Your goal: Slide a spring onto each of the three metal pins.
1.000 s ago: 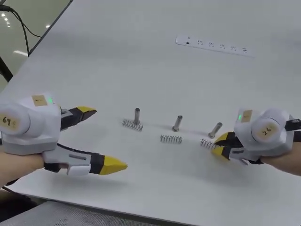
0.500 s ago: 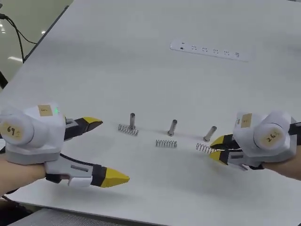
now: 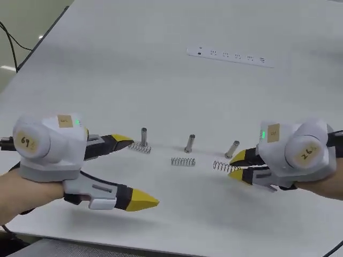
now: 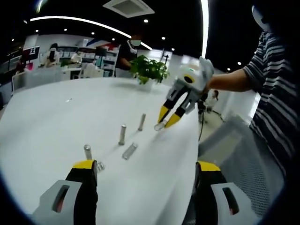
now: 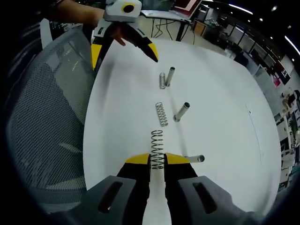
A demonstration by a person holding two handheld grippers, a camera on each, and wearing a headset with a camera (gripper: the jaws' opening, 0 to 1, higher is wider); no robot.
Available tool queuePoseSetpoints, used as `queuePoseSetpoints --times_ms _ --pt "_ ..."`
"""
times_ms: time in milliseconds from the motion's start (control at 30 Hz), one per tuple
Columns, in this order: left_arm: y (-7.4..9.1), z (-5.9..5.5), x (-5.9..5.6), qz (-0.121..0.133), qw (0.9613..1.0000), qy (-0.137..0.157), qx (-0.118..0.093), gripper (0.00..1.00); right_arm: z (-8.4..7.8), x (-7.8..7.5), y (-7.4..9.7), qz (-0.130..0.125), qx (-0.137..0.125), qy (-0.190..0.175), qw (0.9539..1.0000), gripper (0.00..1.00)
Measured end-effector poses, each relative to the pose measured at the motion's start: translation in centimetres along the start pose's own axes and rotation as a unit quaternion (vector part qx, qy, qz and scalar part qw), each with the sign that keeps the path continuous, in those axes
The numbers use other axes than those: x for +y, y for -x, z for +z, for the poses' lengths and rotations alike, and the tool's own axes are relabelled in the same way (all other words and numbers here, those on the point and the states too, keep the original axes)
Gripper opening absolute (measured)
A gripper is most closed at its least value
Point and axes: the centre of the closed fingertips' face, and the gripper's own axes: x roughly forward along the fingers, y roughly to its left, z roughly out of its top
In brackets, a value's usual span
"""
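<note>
Three short metal pins stand in a row on the white table: left pin [image 3: 143,135], middle pin [image 3: 189,142], right pin [image 3: 232,149]. A loose spring [image 3: 140,147] lies at the left pin's foot. Another spring [image 3: 183,161] lies in front of the middle pin. My right gripper [image 3: 236,165] is shut on the near end of the third spring [image 5: 157,146], which points toward the right pin [image 5: 194,158]. My left gripper [image 3: 132,170] is wide open with nothing between its fingers. Its upper fingertip [image 3: 122,140] is just left of the left pin.
A white power strip [image 3: 230,56] lies far back on the table. The table's front edge [image 3: 161,243] runs just below both grippers, and its left edge [image 3: 37,43] slants away. A grey mesh chair [image 5: 47,117] stands beside the table.
My left gripper has moved right, toward the left pin. The right gripper has stayed on the spring's end by the right pin. The head camera has shifted.
</note>
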Motion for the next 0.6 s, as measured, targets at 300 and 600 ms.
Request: queuePoseSetpoints --times_ms 300,600 --pt "-2.7 1.0 -1.5 -0.038 0.9991 -0.016 -0.003 0.74 1.1 0.8 0.3 0.009 -0.006 0.014 0.9998 0.08" --pt "-5.4 2.6 -2.8 -0.071 0.9969 -0.023 -0.025 0.54 1.7 1.4 0.3 0.014 -0.011 0.021 0.9996 0.08"
